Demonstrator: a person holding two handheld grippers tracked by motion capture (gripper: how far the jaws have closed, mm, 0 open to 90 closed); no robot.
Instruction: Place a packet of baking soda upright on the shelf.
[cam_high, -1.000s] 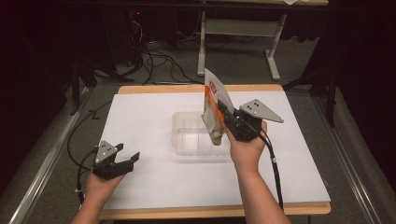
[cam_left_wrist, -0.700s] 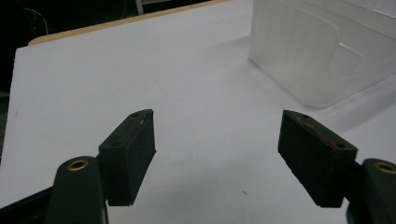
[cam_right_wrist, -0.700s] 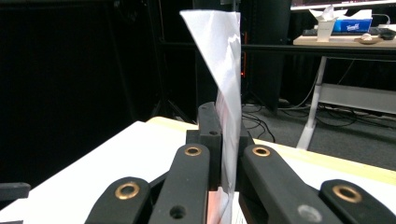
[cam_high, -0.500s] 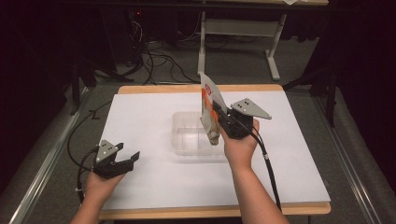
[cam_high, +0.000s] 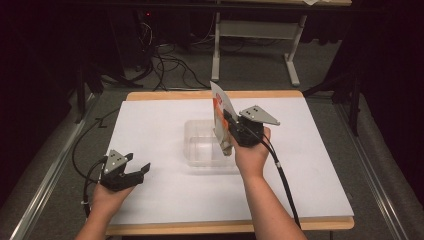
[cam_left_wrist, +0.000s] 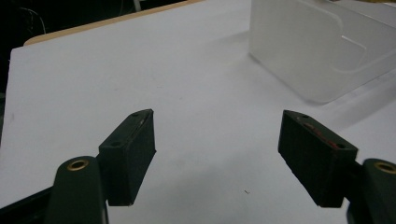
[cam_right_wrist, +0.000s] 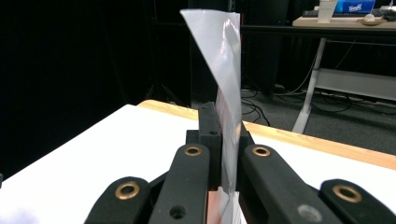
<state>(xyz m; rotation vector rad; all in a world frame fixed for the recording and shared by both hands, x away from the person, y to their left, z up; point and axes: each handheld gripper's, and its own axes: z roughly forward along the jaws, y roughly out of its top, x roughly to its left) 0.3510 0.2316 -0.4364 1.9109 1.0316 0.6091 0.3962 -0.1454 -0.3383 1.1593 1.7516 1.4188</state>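
My right claw (cam_high: 231, 131) is clamped on a thin packet (cam_high: 220, 112), holding it upright on edge above the right rim of the clear plastic tub (cam_high: 200, 150) at the middle of the white desk (cam_high: 310, 170). My left claw (cam_high: 131, 170) rests near the desk's front left, jaws spread wide and holding nothing.

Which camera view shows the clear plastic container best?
The high view: the clear plastic container appears whole on the white table, beside the packet held by the right gripper. The left gripper view shows one frosted corner.
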